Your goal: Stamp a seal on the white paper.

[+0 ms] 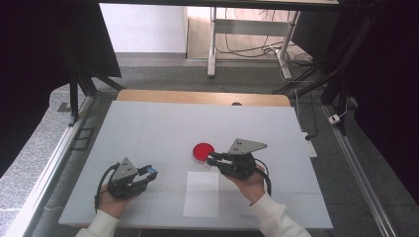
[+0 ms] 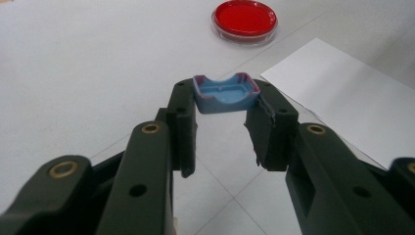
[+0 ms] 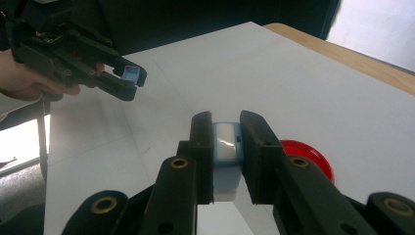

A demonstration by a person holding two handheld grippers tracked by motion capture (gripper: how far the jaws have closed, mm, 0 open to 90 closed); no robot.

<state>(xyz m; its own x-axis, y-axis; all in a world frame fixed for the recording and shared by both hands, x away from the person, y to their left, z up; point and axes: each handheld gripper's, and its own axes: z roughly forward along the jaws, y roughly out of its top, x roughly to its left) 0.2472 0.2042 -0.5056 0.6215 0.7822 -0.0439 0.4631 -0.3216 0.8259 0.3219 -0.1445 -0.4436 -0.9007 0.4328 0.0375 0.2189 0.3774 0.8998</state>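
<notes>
My left gripper [image 2: 224,89] is shut on a small blue plastic shell [image 2: 225,95] with pinkish rims, pinched at its two ends between the jaw tips. In the high view this gripper [image 1: 149,172] hovers over the table's near left. My right gripper [image 3: 226,122] is shut on a pale blue block [image 3: 225,147] with a whitish face. Its tips [image 1: 212,158] sit just right of a round red dish [image 1: 203,151]. That dish [image 2: 244,20] lies ahead of the left jaws, and its edge [image 3: 313,159] peeks from behind the right jaw. The left gripper [image 3: 128,81] also shows far left with the shell [image 3: 132,74].
A white sheet of paper [image 1: 201,193] lies flat on the white table [image 1: 148,128] between the two hands, also right of the left jaws [image 2: 342,93]. A wooden edge [image 1: 197,96] runs along the table's far side. Dark stands and cables surround the table.
</notes>
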